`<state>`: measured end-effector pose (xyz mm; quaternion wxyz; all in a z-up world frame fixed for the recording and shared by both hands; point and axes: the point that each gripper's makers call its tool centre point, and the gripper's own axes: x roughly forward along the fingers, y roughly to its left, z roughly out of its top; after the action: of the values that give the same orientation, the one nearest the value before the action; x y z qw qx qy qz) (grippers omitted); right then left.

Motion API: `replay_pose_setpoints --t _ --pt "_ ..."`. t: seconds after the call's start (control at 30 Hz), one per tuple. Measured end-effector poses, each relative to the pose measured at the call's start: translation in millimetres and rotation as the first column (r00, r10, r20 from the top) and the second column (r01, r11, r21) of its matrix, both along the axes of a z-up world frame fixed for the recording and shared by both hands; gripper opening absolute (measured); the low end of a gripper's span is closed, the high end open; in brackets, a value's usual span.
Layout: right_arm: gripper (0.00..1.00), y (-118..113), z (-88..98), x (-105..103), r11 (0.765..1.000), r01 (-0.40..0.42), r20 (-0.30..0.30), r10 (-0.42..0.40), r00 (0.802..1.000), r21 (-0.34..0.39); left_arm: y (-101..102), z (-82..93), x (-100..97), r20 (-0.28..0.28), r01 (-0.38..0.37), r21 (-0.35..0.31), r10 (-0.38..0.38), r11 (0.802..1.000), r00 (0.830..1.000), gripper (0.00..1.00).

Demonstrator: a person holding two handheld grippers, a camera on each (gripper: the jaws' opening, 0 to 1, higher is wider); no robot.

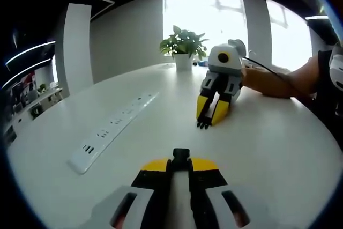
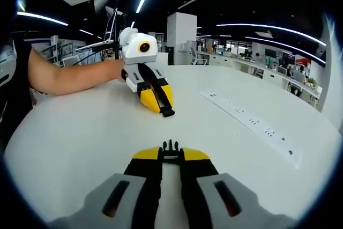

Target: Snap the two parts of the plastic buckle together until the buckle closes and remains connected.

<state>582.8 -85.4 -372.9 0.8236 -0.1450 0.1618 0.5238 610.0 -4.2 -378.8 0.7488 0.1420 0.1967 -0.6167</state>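
The two buckle halves are held apart, one in each gripper, above a white table. The socket half is clamped at the tips of the left gripper, whose fingers are drawn almost fully together on it. The pronged half is clamped in the same way by the right gripper, its small prongs projecting past the yellow fingers.

Each half's long axis is seen to run along its gripper's own line, pointing forward out of the tips. In the right gripper view the socket's open end faces down and toward the camera; in the left gripper view the pronged half points down toward the table. The two axes are therefore not yet on one line, and the halves are well apart.

For the mating to go well, the grippers would best be levelled and turned until prongs and socket mouth face each other squarely on a common axis. The flat faces should be matched in roll; whether they already agree cannot be told, the parts being small and dark. A straight push along that axis is judged better than an angled one, which could cock a prong against the mouth.

A white power strip lies on the table to one side, and a potted plant stands at the far edge.
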Motion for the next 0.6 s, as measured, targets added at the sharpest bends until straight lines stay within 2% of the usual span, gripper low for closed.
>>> replay_pose_setpoints --t 0.23,0.33,0.5,0.6 --pt "0.12 1 -0.2 -1 1.0 0.005 -0.007 -0.005 1.0 -0.003 -2 0.3 -5.9 0.007 0.018 0.005 -0.018 1.0 1.0 0.1" --pt "0.11 3 0.0 -4 1.0 -0.003 -0.015 0.003 1.0 0.001 -2 1.1 -5.8 0.057 0.027 0.001 -0.027 1.0 0.998 0.1" --pt "0.11 1 13.6 -1 0.999 0.018 -0.003 -0.018 1.0 0.05 2 7.2 -3.6 0.006 0.0 -0.028 0.001 1.0 1.0 0.1" --pt "0.11 0 12.7 0 0.999 0.028 -0.008 -0.028 1.0 0.044 1 8.3 -4.9 0.003 -0.001 -0.031 0.001 1.0 1.0 0.1"
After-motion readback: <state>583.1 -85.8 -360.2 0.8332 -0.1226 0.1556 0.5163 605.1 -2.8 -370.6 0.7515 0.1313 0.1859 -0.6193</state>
